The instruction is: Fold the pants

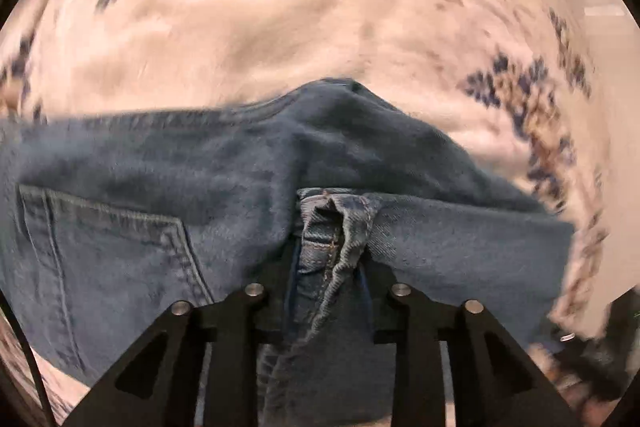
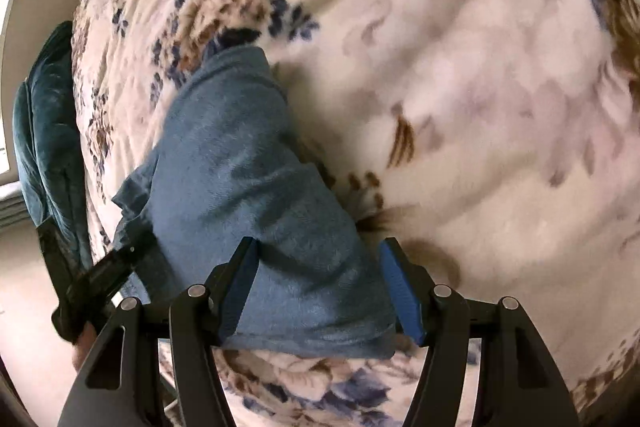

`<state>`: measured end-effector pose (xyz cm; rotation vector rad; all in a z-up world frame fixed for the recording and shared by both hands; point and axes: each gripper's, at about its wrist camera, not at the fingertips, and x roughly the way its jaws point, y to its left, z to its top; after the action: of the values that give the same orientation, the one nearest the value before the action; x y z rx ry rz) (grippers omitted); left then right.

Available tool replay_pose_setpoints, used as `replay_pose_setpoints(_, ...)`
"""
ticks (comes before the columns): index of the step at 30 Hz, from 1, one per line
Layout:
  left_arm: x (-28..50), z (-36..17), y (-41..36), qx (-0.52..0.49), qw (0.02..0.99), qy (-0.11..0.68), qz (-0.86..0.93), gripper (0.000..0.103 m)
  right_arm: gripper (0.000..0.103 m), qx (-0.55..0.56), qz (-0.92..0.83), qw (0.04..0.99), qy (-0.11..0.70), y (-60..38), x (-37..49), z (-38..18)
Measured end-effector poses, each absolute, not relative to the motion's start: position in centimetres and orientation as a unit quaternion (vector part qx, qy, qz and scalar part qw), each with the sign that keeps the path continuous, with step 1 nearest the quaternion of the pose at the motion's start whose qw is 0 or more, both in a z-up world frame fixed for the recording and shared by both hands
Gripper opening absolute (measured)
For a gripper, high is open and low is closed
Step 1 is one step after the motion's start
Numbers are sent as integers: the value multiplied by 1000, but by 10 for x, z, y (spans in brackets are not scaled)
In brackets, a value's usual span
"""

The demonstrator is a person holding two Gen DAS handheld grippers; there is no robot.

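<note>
- My left gripper (image 1: 329,259) pinches a bunched fold of the blue denim pants (image 1: 160,195) tight between its jaws.
- My right gripper (image 2: 316,291) stands wide apart, straddling a pant leg (image 2: 240,163) lying on the cream floral blanket (image 2: 480,107).

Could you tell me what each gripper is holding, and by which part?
The left gripper clamps the jeans at a bunched hem; the right gripper's jaws are open, holding nothing.

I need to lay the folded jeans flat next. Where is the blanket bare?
Bare floral blanket lies right of the jeans in the right wrist view, and beyond their far edge in the left. It is crowded near the left claw, which pinches bunched denim, and between the right claw's open fingers.
</note>
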<state>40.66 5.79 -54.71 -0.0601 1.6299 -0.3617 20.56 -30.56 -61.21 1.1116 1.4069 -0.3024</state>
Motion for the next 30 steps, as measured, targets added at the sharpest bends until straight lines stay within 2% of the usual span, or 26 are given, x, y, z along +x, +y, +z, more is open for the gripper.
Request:
replay_pose_setpoints(3,401,-521,92,-74,679,716,-146,39,65,497,-122,612,604,-306,198,-605)
replay_pose_setpoints(5,387,-504,119,-97,694,704,-117,57,65,521,-116,609,587,-305,182,-598)
replay_pose_setpoints(7,376,-504,125,-106,692,705,-112,63,65,548,-109,598,575,-298,166,-598)
replay_pose_setpoints(12,338,-517,114,-117,673,725,-84,63,65,597,-116,565,557,-286,137,-607)
replay_pose_setpoints(14,322,-526,110,-129,662,734,-83,63,57,618,-118,553,547,-283,130,-616)
replay_pose_setpoints(16,311,-533,105,-139,653,740,-78,63,39,631,-114,539,546,-277,127,-627)
replay_pose_setpoints(17,306,-535,105,-144,652,741,-76,63,37,635,-111,536,545,-273,128,-632)
replay_pose_setpoints(23,296,-549,105,-168,646,742,-61,63,37,648,-121,541,523,-260,136,-651)
replay_pose_setpoints(28,302,-561,95,-167,663,728,-57,63,38,708,-134,497,484,-241,121,-671)
replay_pose_setpoints(29,304,-563,91,-158,667,726,-54,63,36,719,-133,495,470,-236,118,-674)
replay_pose_setpoints(30,305,-566,87,-151,669,726,-51,63,21,720,-137,499,463,-233,117,-675)
